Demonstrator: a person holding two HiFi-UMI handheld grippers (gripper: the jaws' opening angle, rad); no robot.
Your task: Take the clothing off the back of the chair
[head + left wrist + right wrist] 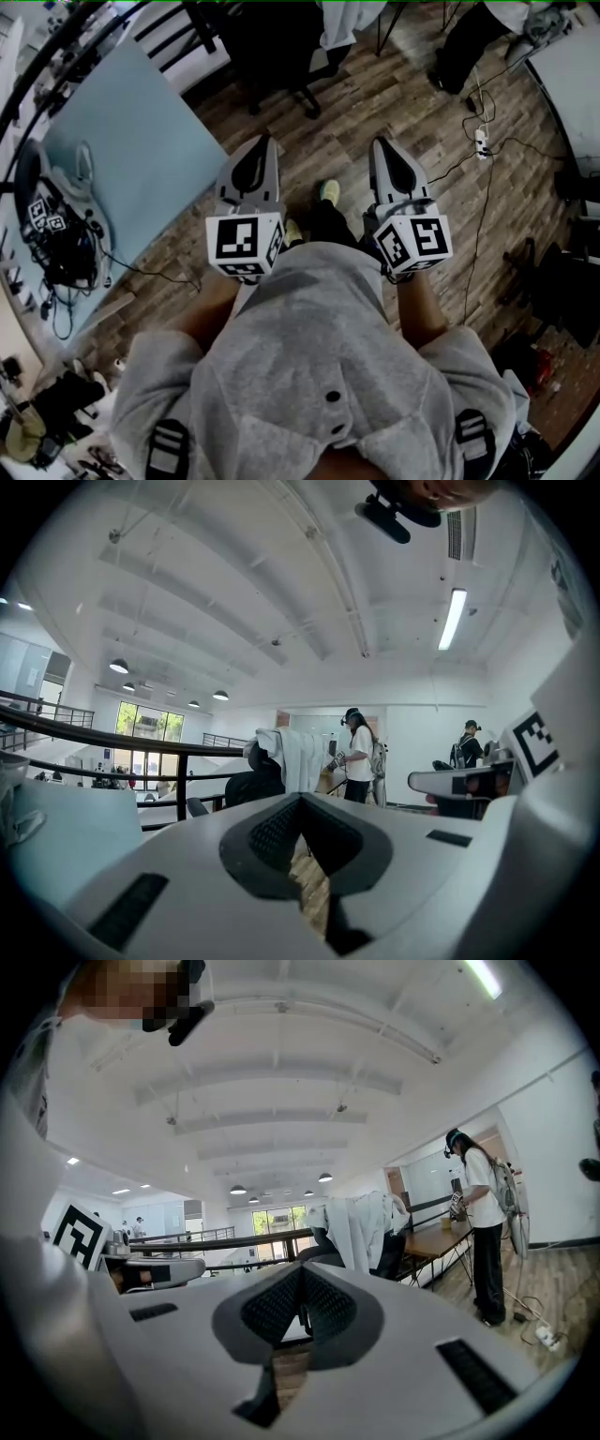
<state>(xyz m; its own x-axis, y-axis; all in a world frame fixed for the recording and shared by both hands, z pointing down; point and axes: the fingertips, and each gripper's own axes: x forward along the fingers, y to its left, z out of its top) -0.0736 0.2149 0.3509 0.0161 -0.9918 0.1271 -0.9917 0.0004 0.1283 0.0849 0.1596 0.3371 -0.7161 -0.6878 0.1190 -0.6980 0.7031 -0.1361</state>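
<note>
Wooden floor (pixel 375 103), open office. White clothing (pixel 361 1227) draped on chair (pixel 248 785) back, mid-frame in both gripper views, well apart. Left gripper (pixel 266 142) and right gripper (pixel 380 143) level, jaws together, empty, aimed there, likely for approach.

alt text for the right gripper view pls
The right tongs, shut and empty, point toward a dark chair with white clothing draped over its back, some way off. At right, a person in a white t-shirt stands by a wooden table.
</note>
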